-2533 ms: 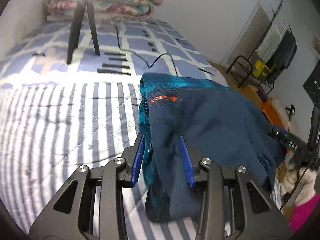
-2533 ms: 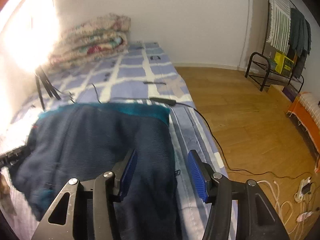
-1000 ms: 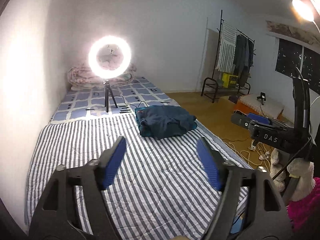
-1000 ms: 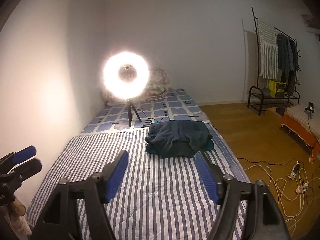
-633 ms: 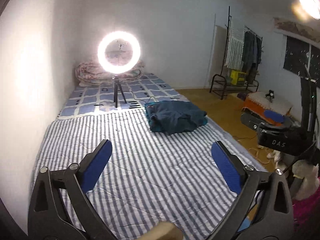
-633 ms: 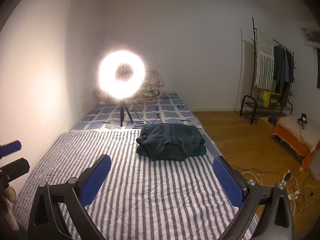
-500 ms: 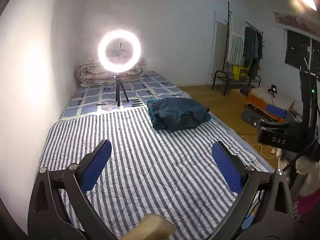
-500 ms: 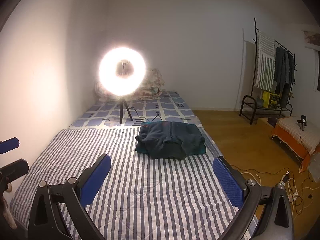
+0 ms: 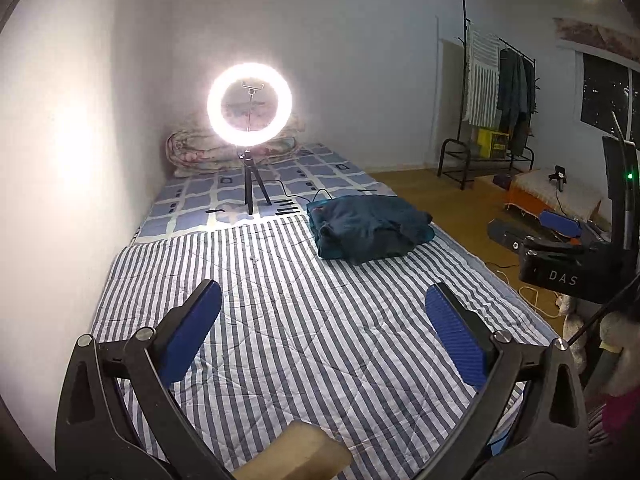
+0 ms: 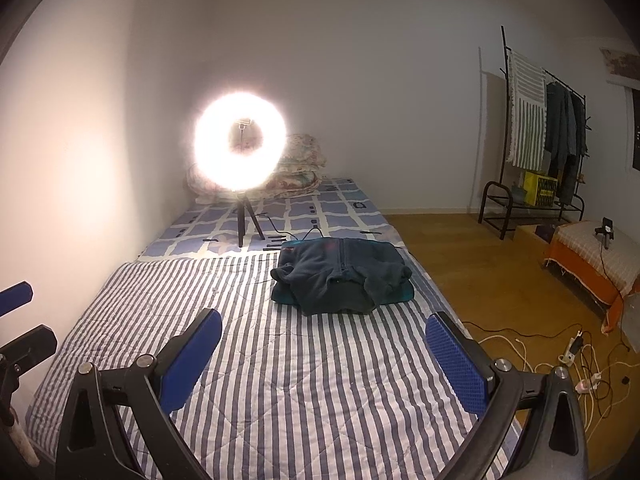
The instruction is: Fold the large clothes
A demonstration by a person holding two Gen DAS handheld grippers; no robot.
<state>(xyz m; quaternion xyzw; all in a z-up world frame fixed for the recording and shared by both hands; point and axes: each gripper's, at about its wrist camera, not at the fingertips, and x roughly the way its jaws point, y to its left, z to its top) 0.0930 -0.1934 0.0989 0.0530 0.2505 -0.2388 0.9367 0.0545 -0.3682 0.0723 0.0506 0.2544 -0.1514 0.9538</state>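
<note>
A folded dark blue fleece garment [image 9: 368, 226] [image 10: 344, 276] lies in a compact stack on the right side of the striped quilt [image 9: 280, 320] [image 10: 280, 360], near the seam with the checked sheet. My left gripper [image 9: 322, 294] hangs well back from it over the near part of the bed, jaws spread wide with nothing between them. My right gripper [image 10: 324, 320] is just as far back and just as wide, also holding nothing. In the left wrist view a blue pad [image 9: 560, 222] of the right gripper shows at the right edge.
A lit ring light on a tripod [image 9: 249, 110] [image 10: 240, 140] stands on the bed behind the garment, its cable trailing past it. Folded floral quilts [image 10: 300, 164] lie at the head. A clothes rack [image 10: 540, 120], a low orange-covered bed [image 10: 592, 256] and floor cables [image 10: 560, 344] are to the right.
Both grippers have let go of the garment and pulled far back from it. Over the last second both sets of jaws spread wider; the garment has stayed where it lay.
</note>
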